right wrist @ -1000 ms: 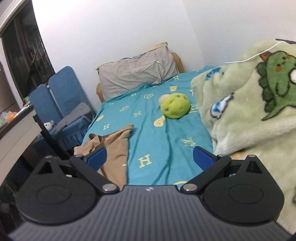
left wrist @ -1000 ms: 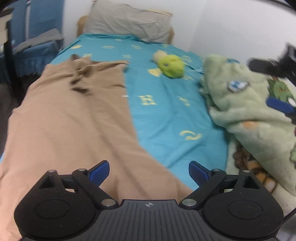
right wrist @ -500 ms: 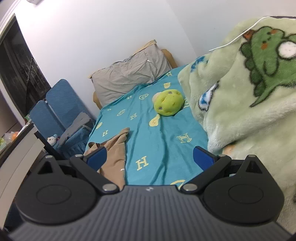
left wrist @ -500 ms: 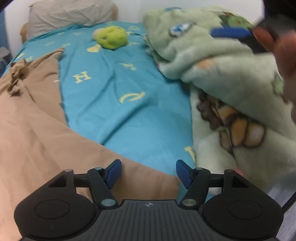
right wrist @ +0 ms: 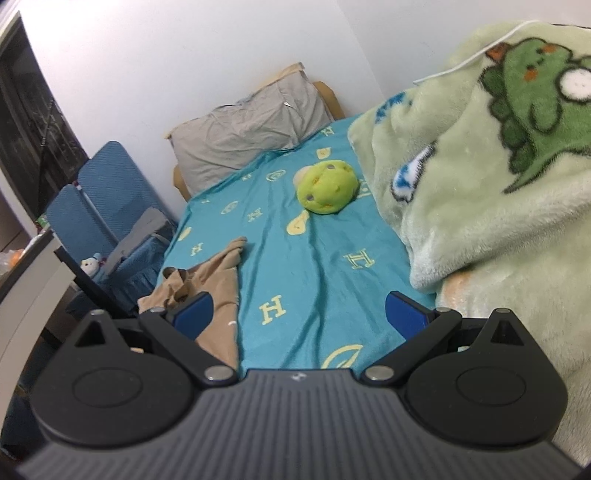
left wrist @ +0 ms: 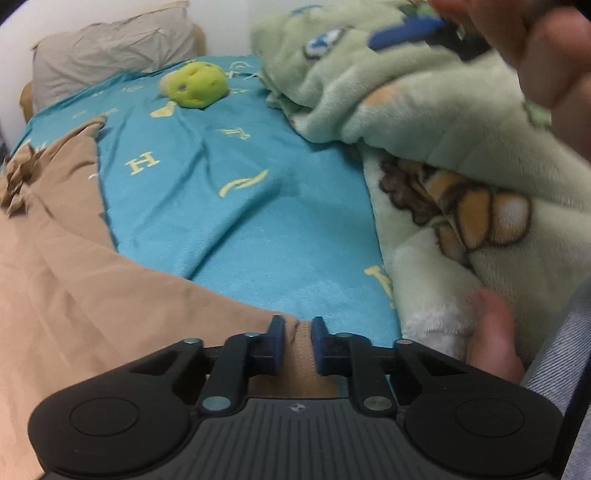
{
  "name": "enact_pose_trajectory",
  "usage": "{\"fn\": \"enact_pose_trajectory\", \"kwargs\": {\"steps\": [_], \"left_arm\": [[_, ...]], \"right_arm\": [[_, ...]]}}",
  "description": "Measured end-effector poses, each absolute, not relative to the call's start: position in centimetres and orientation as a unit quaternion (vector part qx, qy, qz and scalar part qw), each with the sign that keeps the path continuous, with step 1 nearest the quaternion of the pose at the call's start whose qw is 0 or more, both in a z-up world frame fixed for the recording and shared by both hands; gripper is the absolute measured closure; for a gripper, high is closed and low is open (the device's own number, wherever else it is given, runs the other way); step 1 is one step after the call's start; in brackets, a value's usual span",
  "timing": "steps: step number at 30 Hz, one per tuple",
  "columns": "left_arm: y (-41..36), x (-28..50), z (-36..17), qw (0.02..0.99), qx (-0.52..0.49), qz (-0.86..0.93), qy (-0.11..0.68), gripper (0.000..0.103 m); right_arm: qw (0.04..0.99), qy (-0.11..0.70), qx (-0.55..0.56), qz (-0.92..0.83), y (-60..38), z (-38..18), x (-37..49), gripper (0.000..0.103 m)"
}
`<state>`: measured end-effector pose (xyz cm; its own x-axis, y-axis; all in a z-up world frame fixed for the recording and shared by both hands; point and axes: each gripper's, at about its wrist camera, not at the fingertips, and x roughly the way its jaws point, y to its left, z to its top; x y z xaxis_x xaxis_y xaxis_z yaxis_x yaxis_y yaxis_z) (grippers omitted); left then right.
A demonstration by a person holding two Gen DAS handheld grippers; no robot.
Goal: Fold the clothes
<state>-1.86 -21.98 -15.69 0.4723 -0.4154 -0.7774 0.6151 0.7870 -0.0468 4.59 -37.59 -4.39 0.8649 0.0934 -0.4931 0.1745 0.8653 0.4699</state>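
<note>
A tan garment (left wrist: 74, 280) lies spread along the left side of the bed on a teal sheet (left wrist: 229, 206). My left gripper (left wrist: 297, 334) is shut on the garment's near hem corner, with a strip of tan cloth between its blue pads. My right gripper (right wrist: 299, 306) is open and empty, held above the bed; the garment's far end (right wrist: 207, 284) lies below its left finger. The right gripper's blue finger (left wrist: 406, 31) also shows blurred at the top right of the left wrist view.
A green dinosaur blanket (right wrist: 480, 192) is heaped along the right side. A yellow-green plush toy (right wrist: 327, 186) and a grey pillow (right wrist: 247, 125) lie at the head. Blue chairs (right wrist: 99, 206) stand left of the bed. A bare toe (left wrist: 493, 332) rests by the blanket.
My left gripper swung right along the garment's near edge and closed from wide open onto the hem corner. My right gripper stayed open and shifted only slightly.
</note>
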Motion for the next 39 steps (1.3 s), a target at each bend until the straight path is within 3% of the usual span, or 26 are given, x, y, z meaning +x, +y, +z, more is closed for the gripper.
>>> {"fn": "enact_pose_trajectory", "kwargs": {"steps": [9, 16, 20, 27, 31, 35, 39], "left_arm": [[-13.4, -2.7, -9.6, 0.862, -0.040, -0.290, 0.414, 0.089], [-3.1, -3.0, -8.0, 0.823, -0.201, -0.255, 0.466, 0.089], [0.4, -3.0, -9.3, 0.818, -0.189, -0.201, 0.505, 0.089], [0.1, -2.5, -11.5, 0.796, -0.103, -0.146, 0.578, 0.088], [0.4, -2.5, -10.6, 0.800, -0.105, -0.154, 0.570, 0.077], [0.7, -2.6, -9.9, 0.811, -0.111, -0.154, 0.554, 0.046], [0.7, -2.3, -10.5, 0.814, -0.105, -0.133, 0.556, 0.043]], "right_arm": [[0.950, 0.187, 0.247, -0.038, -37.8, -2.7, 2.9, 0.002], [0.956, 0.205, 0.209, -0.011, -35.7, -2.2, 3.4, 0.002], [0.958, 0.229, 0.170, -0.010, -34.3, -2.4, 3.9, 0.002], [0.957, 0.262, 0.125, 0.006, -31.5, -2.7, 4.3, 0.002], [0.955, 0.266, 0.130, 0.019, -29.9, -2.8, 4.0, 0.002], [0.952, 0.265, 0.150, 0.040, -27.9, -2.8, 3.6, 0.002], [0.950, 0.260, 0.159, 0.068, -25.6, -2.9, 3.5, 0.002]]}}
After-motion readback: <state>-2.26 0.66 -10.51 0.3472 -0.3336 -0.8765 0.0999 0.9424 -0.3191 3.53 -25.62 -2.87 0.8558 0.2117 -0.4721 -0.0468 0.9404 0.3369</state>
